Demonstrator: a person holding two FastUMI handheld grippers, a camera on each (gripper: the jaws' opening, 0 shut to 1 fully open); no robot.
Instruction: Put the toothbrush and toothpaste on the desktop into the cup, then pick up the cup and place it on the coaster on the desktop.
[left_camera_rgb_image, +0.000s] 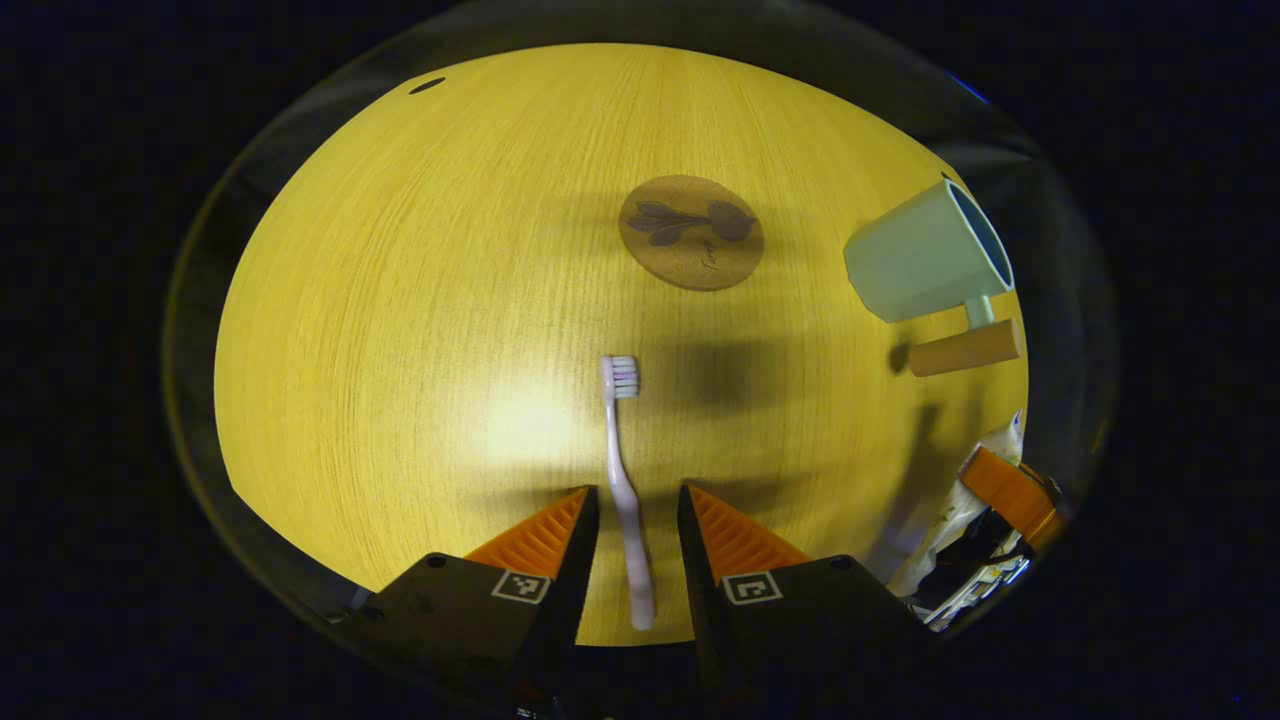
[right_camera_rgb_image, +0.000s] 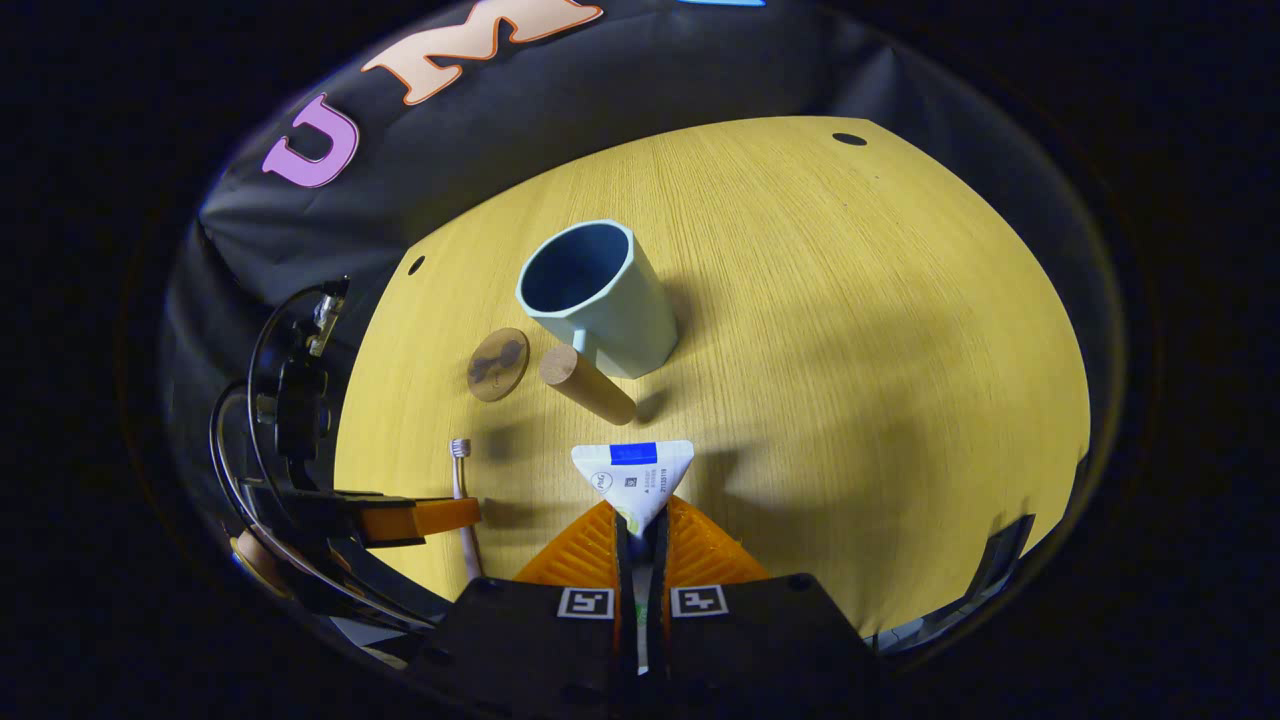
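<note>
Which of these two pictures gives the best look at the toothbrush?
The left gripper view: the pale lilac plastic toothbrush lies full length between the open claw's fingers. The right gripper view shows it small, partly hidden.

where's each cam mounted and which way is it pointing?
Left gripper view: rides the left hand-held gripper, looking down over the toothbrush between its open fingers.
Right gripper view: rides the right hand-held gripper, shut on the toothpaste, facing the cup.
Shared: toothbrush, cup, coaster, desktop.

Both views look steeply down, close over one desktop (left_camera_rgb_image: 400, 300).
</note>
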